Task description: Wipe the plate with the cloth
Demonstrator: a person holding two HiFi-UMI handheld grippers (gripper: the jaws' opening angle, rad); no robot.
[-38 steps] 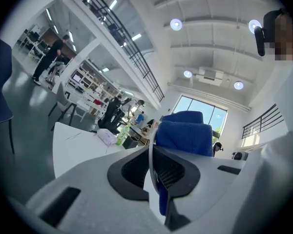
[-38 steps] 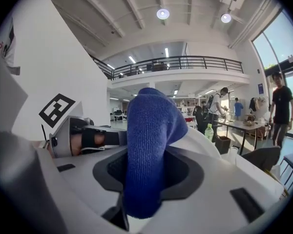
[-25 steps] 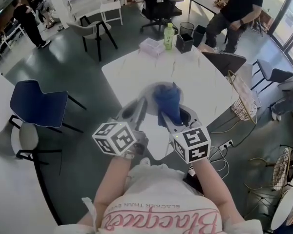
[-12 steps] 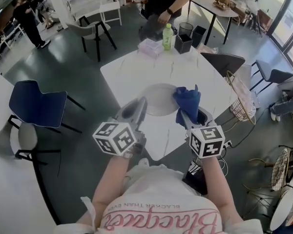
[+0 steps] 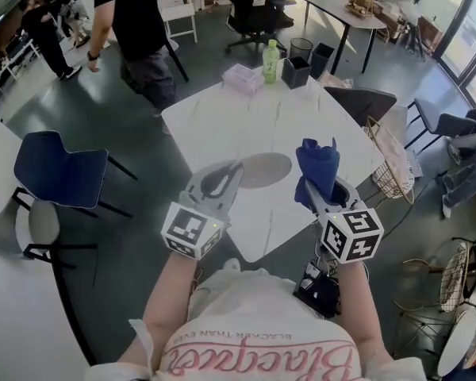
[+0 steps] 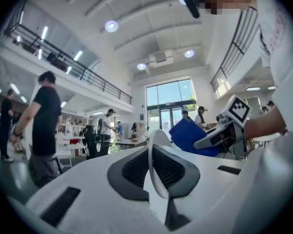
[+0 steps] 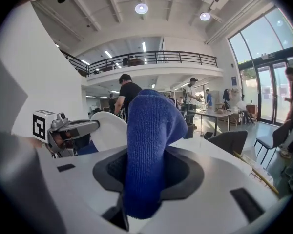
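My left gripper (image 5: 231,175) is shut on the rim of a round white plate (image 5: 262,170), held above the white table (image 5: 222,117). In the left gripper view the plate (image 6: 157,139) stands edge-on between the jaws of that gripper (image 6: 154,173). My right gripper (image 5: 320,194) is shut on a bunched blue cloth (image 5: 317,163), held to the right of the plate and apart from it. In the right gripper view the cloth (image 7: 149,140) rises out of the gripper (image 7: 145,175); the plate (image 7: 110,128) and left gripper (image 7: 67,130) are at the left.
A green bottle (image 5: 272,59), black containers (image 5: 299,70) and a pink box (image 5: 246,76) stand at the table's far edge. A person in black (image 5: 135,30) walks behind the table. A blue chair (image 5: 59,169) is left, a dark chair (image 5: 365,101) and wire basket (image 5: 393,165) right.
The right gripper has carried the cloth off the plate to the right. The left gripper has rolled, turning the plate. A person has walked from back right to back left.
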